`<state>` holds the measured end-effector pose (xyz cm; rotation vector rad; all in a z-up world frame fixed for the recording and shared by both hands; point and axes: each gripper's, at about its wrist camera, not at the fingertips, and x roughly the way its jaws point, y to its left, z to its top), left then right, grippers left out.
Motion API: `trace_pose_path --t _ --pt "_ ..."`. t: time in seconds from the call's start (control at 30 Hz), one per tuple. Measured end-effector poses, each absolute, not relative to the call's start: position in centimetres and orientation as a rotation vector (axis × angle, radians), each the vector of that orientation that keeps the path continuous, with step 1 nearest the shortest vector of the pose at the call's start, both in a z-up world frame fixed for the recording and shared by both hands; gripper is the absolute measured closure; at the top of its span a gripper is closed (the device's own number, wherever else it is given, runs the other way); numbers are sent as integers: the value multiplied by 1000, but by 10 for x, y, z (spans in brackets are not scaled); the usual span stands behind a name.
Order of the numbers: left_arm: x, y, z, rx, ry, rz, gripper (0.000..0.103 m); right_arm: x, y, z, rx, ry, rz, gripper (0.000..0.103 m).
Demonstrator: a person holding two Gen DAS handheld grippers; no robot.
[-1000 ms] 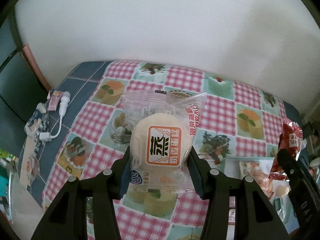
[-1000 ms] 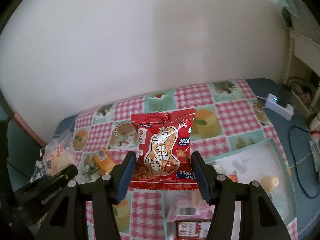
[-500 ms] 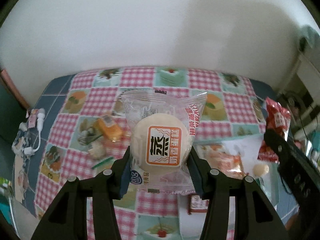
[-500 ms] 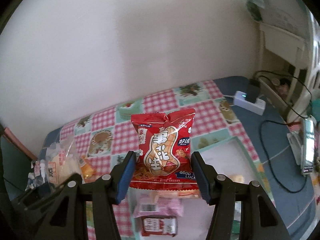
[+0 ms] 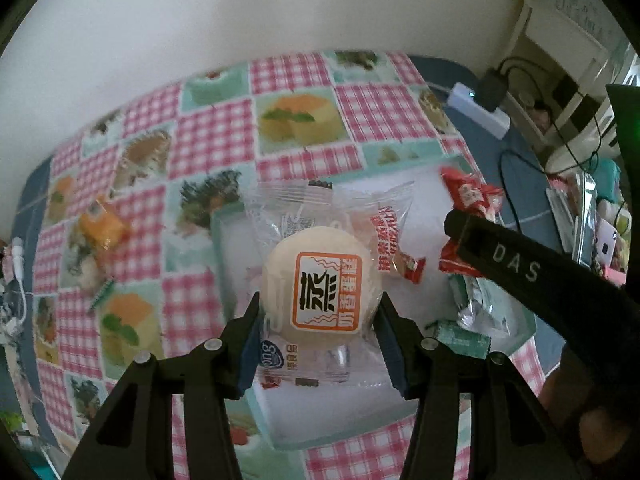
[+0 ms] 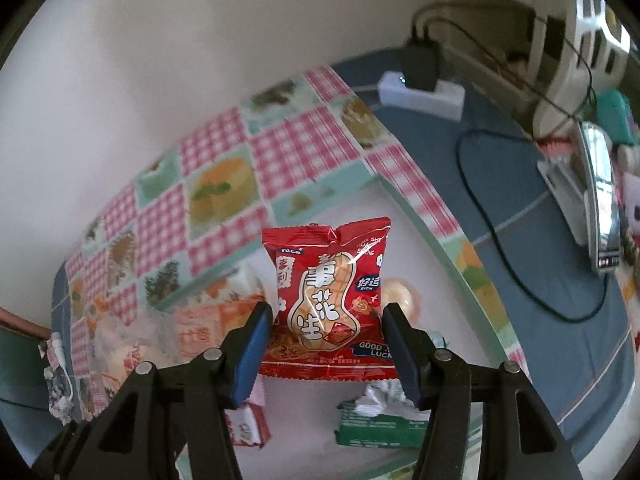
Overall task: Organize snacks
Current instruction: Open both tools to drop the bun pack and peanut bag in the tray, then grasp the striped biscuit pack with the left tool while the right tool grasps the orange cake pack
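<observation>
We read "nice", "RICH" and "GOOD LUCK" on red foil peanut packet (image 6: 330, 300), frame centre; right gripper (image 6: 329, 336) clamps it by both sides. Left gripper (image 5: 320, 332) clamps clear wrapped round pale bun (image 5: 322, 284) with orange square label, centre of frame. Both packets hang over white tray with mint rim (image 5: 232, 256), which holds small snacks. Second ago, only checked tablecloth (image 5: 208, 128) lay under bun; now tray under it.

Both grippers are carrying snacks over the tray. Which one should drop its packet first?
Probably right: its gripper holds the peanut packet over bare tray floor; the left gripper with its bun packet looks nearer the tray's edge.
</observation>
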<state>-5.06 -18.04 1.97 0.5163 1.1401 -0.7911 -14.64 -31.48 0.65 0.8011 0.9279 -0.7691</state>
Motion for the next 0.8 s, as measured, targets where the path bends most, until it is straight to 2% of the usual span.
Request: trace_pose_path --t 0.1,0.13,0.17,0.23,0.47,0.63,0.8 --pt "-52 -181 15 510 1168 -799 42 -150 -319 2 814 936 -778 42" --pt "-51 -180 15 507 1171 -796 30 -150 -318 3 812 935 -779 41" --pt "-50 -179 16 503 1170 -793 24 -149 -318 4 808 934 -780 40" --pt "-44 -175 18 481 1170 -789 24 -147 -318 5 801 939 -784 35" --pt "24 -132 26 339 1182 -659 23 -120 -297 24 723 901 -737 35" --pt "112 -50 24 146 1207 -397 22 -73 -255 39 612 878 -623 35" --pt "165 20 4 11 1261 -240 22 -19 -208 37 555 881 -478 35"
